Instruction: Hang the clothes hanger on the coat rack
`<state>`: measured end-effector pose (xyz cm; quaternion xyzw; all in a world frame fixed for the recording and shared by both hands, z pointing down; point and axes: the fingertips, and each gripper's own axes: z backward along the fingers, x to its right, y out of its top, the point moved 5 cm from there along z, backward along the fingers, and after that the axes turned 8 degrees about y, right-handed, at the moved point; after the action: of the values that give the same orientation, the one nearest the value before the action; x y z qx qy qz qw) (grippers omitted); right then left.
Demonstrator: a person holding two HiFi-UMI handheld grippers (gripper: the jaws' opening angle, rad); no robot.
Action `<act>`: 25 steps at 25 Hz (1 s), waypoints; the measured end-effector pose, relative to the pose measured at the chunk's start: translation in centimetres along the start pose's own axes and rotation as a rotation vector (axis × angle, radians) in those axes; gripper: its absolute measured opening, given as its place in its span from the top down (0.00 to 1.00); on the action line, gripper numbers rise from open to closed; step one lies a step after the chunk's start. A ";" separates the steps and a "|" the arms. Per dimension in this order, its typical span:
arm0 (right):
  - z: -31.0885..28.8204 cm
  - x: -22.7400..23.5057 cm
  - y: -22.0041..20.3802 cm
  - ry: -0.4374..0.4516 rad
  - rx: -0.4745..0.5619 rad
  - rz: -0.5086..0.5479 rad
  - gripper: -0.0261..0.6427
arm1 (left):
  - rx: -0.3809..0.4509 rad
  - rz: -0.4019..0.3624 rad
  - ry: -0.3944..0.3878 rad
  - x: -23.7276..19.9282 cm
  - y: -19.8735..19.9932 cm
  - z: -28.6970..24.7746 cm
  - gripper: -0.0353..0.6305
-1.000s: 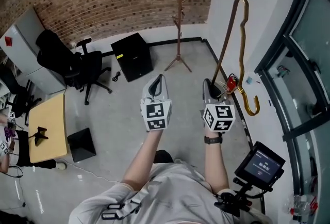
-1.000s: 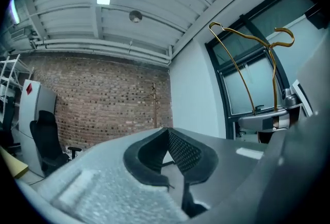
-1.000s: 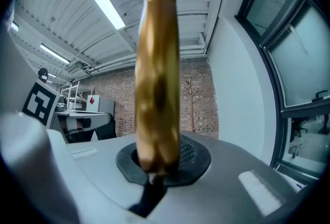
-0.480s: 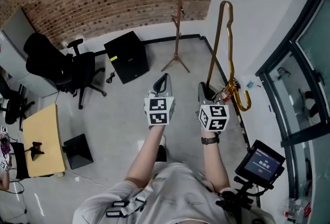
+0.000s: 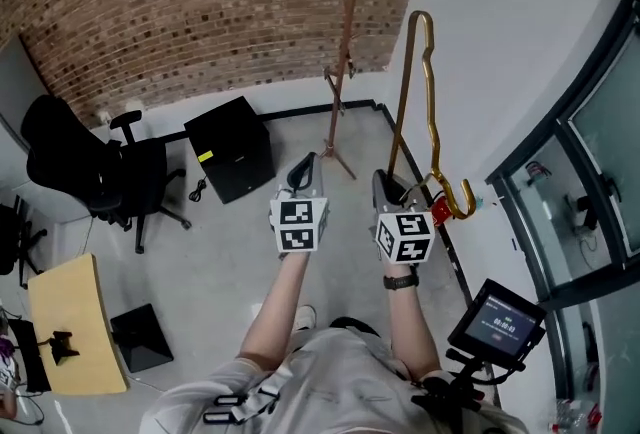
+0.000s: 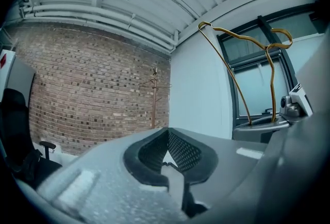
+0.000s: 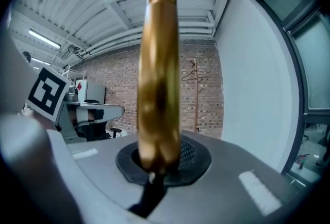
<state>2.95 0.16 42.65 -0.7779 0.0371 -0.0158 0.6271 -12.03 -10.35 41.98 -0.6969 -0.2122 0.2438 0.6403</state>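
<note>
My right hand-held gripper (image 7: 157, 163) was clamped on the gold clothes hanger (image 7: 159, 78), its jaws pinching the wire with the frame standing up above them and the hook curling off to the right, beside the white wall (image 5: 500, 42). My left hand-held gripper (image 6: 167, 158) was just beside it at the same height, jaws pressed together with nothing between them. Farther out on the floor stood a black cabinet (image 5: 229, 148) and an office chair (image 5: 100, 172) to the left. The coat rack (image 5: 348, 42) stood beyond, well apart from the hanger, in front of the brick wall (image 5: 180, 12) near the corner.
</note>
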 end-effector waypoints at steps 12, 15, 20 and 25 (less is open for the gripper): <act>-11.3 7.1 -4.9 0.058 -0.072 -0.020 0.96 | -0.066 -0.027 -0.071 -0.1 -4.4 -12.7 0.95; -15.1 9.9 -4.1 0.115 -0.022 -0.018 0.96 | -0.075 -0.045 -0.065 0.2 -4.6 -17.5 0.95; -20.4 17.0 -1.5 0.150 0.001 0.019 0.96 | -0.030 -0.088 -0.063 2.1 -2.1 -25.5 0.95; -23.6 21.4 -2.1 0.237 -0.041 0.007 0.96 | -0.028 -0.111 -0.051 4.0 -1.7 -30.8 0.95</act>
<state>22.67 -24.07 49.26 -0.7830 0.1138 -0.1047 0.6025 10.01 -32.03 45.30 -0.6864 -0.2702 0.2224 0.6374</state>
